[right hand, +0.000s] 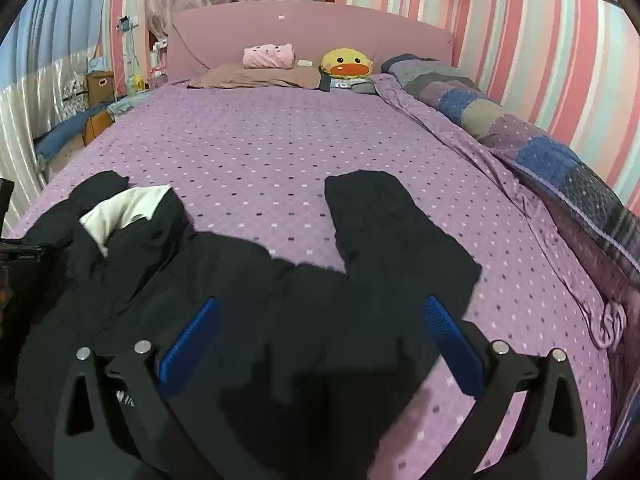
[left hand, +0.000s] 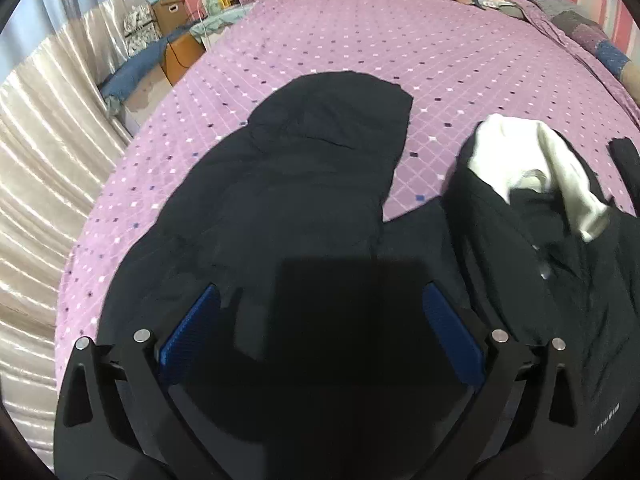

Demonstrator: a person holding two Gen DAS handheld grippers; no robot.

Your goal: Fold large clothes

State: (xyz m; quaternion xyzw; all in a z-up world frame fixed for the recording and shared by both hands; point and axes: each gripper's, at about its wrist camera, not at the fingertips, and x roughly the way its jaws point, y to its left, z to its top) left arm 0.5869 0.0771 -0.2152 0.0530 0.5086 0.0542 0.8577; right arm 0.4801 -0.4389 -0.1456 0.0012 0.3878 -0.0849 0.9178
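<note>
A large black jacket [left hand: 280, 200] with a white lining [left hand: 532, 160] lies spread on the purple bedspread [left hand: 360, 48]. In the left wrist view one sleeve reaches away up the bed. My left gripper [left hand: 322, 296] is open just above the jacket's body, its blue pads [left hand: 192, 328] wide apart with nothing between them. In the right wrist view the jacket [right hand: 248, 280] fills the near left, the white lining [right hand: 120, 212] at left and the other sleeve [right hand: 384, 224] reaching up the bed. My right gripper [right hand: 322, 308] is open above the jacket.
At the head of the bed lie a brown pillow [right hand: 256, 76], a pink folded cloth [right hand: 269, 57] and a yellow duck plush [right hand: 346, 65]. A patchwork quilt [right hand: 540, 148] runs along the right edge by the striped wall. Curtains [left hand: 44, 152] and boxes [left hand: 168, 12] stand left of the bed.
</note>
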